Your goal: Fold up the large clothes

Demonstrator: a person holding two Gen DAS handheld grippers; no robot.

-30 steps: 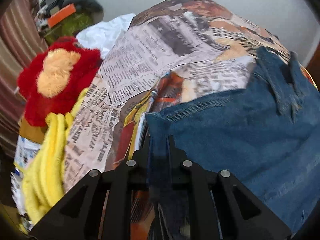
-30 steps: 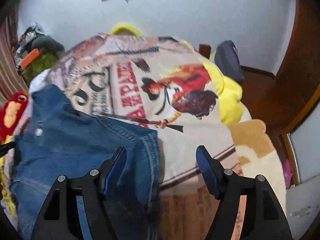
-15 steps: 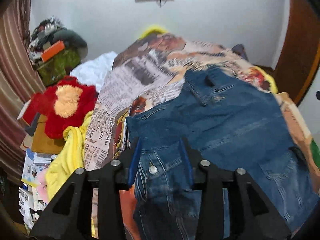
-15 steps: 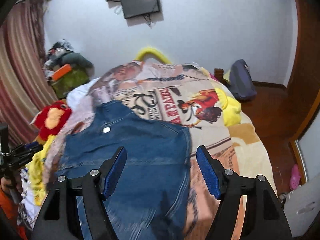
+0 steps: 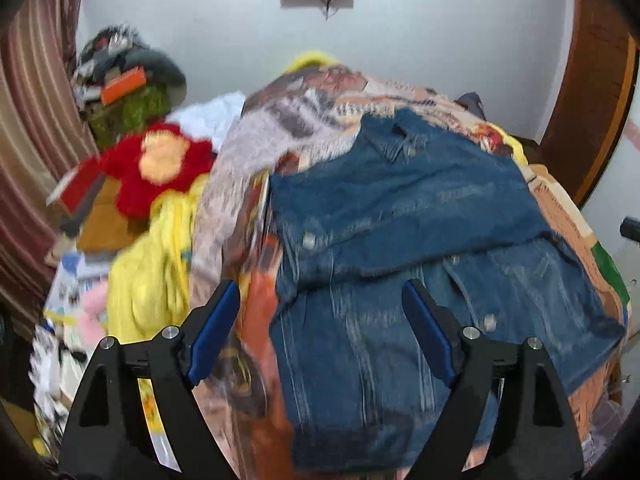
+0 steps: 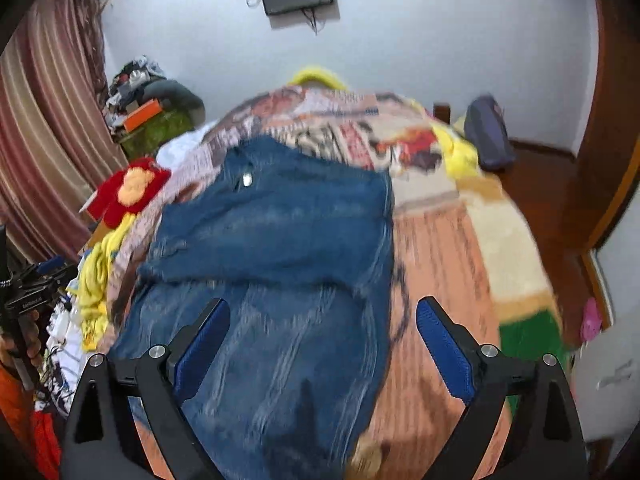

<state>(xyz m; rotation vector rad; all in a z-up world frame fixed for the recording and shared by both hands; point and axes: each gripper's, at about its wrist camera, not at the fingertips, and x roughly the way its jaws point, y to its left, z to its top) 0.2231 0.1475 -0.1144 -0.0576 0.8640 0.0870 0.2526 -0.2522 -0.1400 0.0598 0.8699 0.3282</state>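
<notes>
A blue denim garment (image 5: 400, 216) lies on the bed, its far part folded over the near part, with metal buttons showing. It also shows in the right wrist view (image 6: 280, 232). My left gripper (image 5: 320, 300) is open and empty, raised above the garment's near left edge. My right gripper (image 6: 322, 312) is open and empty, raised above the garment's near right part. Both views are blurred by motion.
The bed has a printed cover (image 6: 432, 248). A red plush toy (image 5: 160, 164) and yellow cloth (image 5: 156, 264) lie at the bed's left side. A cluttered pile (image 5: 128, 84) stands by the striped curtain (image 6: 44, 140). A dark bag (image 6: 488, 136) sits on the floor at the right.
My left gripper let go of the denim edge and opened wide. Both grippers pulled back and up from the bed. The denim now lies folded over itself.
</notes>
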